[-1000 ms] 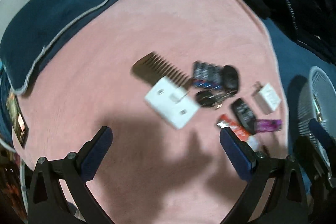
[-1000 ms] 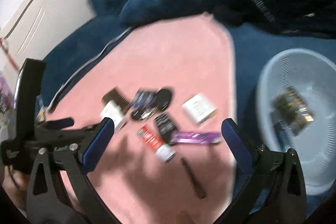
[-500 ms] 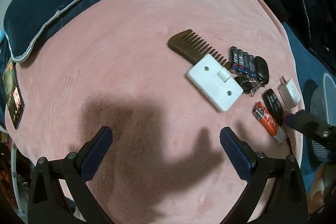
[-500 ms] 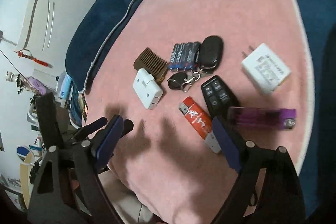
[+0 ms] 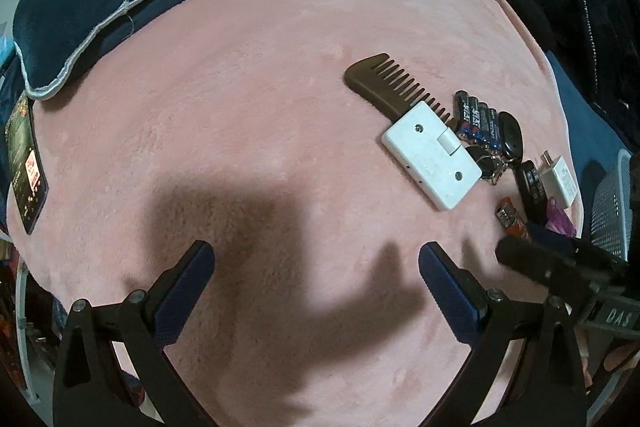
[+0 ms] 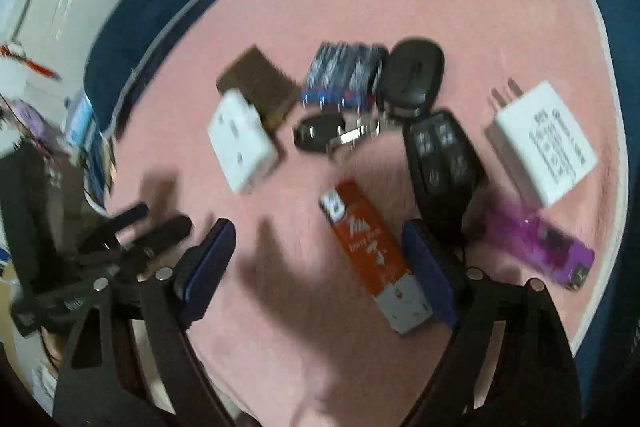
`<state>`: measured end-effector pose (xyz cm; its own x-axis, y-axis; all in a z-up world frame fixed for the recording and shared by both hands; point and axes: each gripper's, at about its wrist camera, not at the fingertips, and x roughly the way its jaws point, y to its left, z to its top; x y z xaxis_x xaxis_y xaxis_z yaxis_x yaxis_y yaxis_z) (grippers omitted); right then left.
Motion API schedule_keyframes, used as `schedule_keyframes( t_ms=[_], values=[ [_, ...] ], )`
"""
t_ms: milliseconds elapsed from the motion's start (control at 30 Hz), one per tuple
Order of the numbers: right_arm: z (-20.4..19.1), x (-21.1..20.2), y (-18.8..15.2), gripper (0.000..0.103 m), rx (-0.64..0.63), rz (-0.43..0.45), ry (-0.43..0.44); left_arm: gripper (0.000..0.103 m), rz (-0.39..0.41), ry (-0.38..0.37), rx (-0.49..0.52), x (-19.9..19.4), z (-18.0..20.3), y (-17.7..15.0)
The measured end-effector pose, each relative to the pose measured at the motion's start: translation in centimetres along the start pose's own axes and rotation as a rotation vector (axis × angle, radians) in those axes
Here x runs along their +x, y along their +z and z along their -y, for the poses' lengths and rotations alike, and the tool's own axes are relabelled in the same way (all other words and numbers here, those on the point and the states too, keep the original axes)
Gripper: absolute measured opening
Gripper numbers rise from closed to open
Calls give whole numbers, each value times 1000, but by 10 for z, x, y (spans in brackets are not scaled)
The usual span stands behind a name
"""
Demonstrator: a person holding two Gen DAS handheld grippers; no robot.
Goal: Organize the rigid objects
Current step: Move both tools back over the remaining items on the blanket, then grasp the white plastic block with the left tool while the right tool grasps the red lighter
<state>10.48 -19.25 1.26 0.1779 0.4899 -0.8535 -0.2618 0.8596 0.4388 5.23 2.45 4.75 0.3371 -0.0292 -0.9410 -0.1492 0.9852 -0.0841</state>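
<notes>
The right gripper (image 6: 316, 259) is nearer the orange lighter (image 6: 366, 243). The lighter lies slanted just inside its right finger, long way pointing up-left. Its fingers are closing, holding nothing. The left gripper (image 5: 316, 277) gapes empty.

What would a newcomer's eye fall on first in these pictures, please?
A tight cluster of small things on the pink blanket: a brown comb under a white box, batteries beside it. Nearest the closing, empty right gripper lies an orange lighter.
</notes>
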Motion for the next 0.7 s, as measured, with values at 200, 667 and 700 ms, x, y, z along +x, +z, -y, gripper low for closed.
schedule_keyframes(
  t_ms=[200,667,700],
  values=[
    [13,-2,-6,26,34,-12,-96,102,3,-27,-54,0,-2,6],
    [29,-6,-8,27,68,-20,-68,88,-40,-13,-148,41,63,59],
    [26,-4,-7,27,63,-20,-70,82,-47,18,-128,45,67,59]
  ],
)
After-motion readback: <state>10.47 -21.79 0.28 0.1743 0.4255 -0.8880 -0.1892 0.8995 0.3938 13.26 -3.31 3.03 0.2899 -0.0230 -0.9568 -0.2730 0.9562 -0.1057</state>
